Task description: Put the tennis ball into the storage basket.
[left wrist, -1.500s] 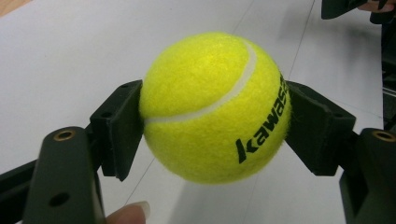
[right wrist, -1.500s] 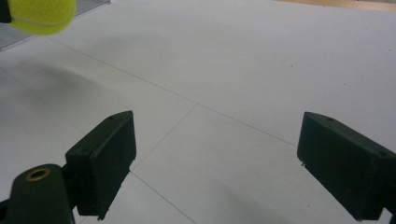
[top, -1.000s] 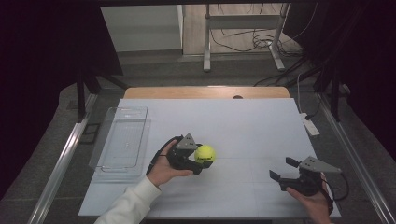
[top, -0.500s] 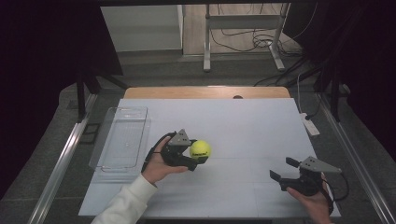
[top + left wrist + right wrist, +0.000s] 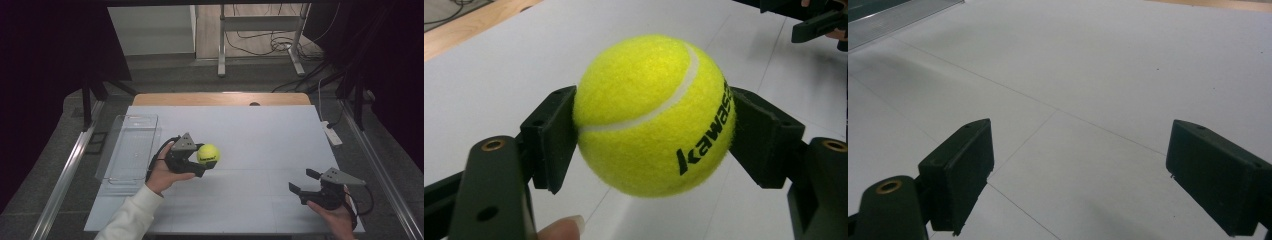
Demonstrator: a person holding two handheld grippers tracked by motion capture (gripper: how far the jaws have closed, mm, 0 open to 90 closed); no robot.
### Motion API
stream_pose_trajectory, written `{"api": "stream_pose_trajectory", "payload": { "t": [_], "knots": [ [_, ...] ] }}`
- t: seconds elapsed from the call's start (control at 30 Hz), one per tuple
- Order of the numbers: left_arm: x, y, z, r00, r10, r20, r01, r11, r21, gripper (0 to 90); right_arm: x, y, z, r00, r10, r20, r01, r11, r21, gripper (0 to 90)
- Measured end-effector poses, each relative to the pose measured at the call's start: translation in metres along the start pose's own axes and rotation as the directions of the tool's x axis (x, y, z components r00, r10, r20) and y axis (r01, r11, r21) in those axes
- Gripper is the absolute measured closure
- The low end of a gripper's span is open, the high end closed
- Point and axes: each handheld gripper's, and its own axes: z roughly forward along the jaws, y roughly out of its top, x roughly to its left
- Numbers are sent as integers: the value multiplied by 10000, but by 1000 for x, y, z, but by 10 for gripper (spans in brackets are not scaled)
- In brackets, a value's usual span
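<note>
Above the worktop (image 5: pixel 260 130), tennis ball (image 5: pixel 208 153) clenched between jaws of left gripper (image 5: pixel 200 159); shifted toward clear tray (image 5: pixel 127 150) since a second ago, transfer judged underway. Right gripper (image 5: pixel 303 184) released, idle.

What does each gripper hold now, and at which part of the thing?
The left gripper holds the yellow tennis ball, its pads pressing on two opposite sides around the middle. The right gripper holds nothing; its jaws stand open above the white table.
</note>
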Motion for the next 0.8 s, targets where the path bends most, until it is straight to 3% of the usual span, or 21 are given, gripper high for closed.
{"api": "stream_pose_trajectory", "payload": {
  "t": [0.8],
  "knots": [
    [18,-2,-18,9967,-529,-617,507,9980,-377,265,-1,0,0,10000,-6,37,7,10000,-16,118]
  ]
}}
